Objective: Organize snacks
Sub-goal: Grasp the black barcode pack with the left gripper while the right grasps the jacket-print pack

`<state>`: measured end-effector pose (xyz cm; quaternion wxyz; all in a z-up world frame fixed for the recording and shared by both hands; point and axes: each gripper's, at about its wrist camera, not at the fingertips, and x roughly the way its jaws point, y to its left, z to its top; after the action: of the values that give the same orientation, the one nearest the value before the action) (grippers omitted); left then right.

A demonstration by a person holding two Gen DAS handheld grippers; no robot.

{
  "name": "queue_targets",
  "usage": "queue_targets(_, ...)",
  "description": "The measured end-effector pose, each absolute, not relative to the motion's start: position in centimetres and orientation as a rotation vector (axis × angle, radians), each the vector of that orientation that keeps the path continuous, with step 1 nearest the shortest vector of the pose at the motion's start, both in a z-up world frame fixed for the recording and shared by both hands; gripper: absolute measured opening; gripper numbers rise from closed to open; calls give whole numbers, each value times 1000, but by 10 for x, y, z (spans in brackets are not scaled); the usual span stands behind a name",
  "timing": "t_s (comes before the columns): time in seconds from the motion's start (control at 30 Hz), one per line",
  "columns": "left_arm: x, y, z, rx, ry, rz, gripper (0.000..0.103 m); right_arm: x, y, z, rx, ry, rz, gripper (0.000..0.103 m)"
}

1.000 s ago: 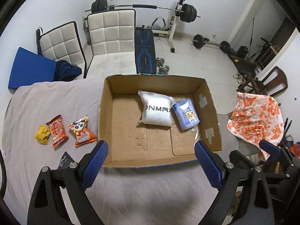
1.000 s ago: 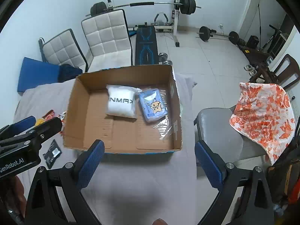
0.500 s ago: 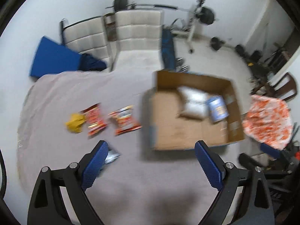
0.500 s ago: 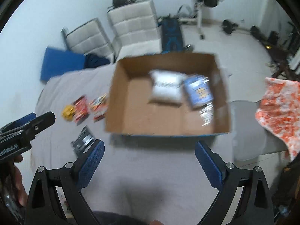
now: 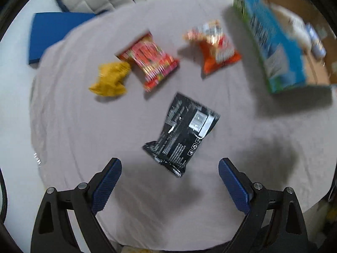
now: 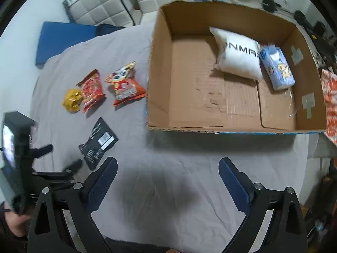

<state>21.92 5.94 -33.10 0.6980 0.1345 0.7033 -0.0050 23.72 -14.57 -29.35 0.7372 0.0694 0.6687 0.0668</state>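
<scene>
Loose snacks lie on a grey-covered table: a black packet [image 5: 182, 135] [image 6: 98, 142], an orange panda bag [image 5: 214, 49] [image 6: 124, 85], a red packet [image 5: 148, 61] [image 6: 91, 90] and a yellow packet [image 5: 109, 79] [image 6: 72, 100]. My left gripper [image 5: 169, 184] hangs open just short of the black packet, nothing between its fingers. An open cardboard box [image 6: 160, 67] [image 5: 271, 48] holds a white bag [image 6: 239, 57] and a pale blue pack [image 6: 277, 68]. My right gripper [image 6: 167, 181] is open above bare cloth in front of the box. The left gripper's body [image 6: 19, 160] shows at that view's left edge.
Two white padded chairs [image 6: 101, 8] and a blue mat [image 6: 61, 38] stand beyond the table's far edge. Gym weights [image 6: 271, 3] lie on the floor behind the box. An orange patterned cloth [image 6: 330, 97] hangs at the right.
My left gripper has swung left and down from the box to the loose snacks, now close over the black packet. The right gripper has also shifted left and lower. Both remain open.
</scene>
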Motion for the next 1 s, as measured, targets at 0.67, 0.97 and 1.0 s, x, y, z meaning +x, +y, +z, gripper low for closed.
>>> queue_targets(0.67, 226, 199, -378, -201, 1589, 168, 54, 298, -13, -278, 43, 1491, 265, 99)
queue_targets(0.97, 231, 291, -402, -447, 1612, 297, 55, 374, 93, -368, 19, 1640, 339, 96)
queue_targets(1.0, 232, 295, -406, -452, 1624, 299, 55, 382, 101, -382, 6, 1659, 329, 94)
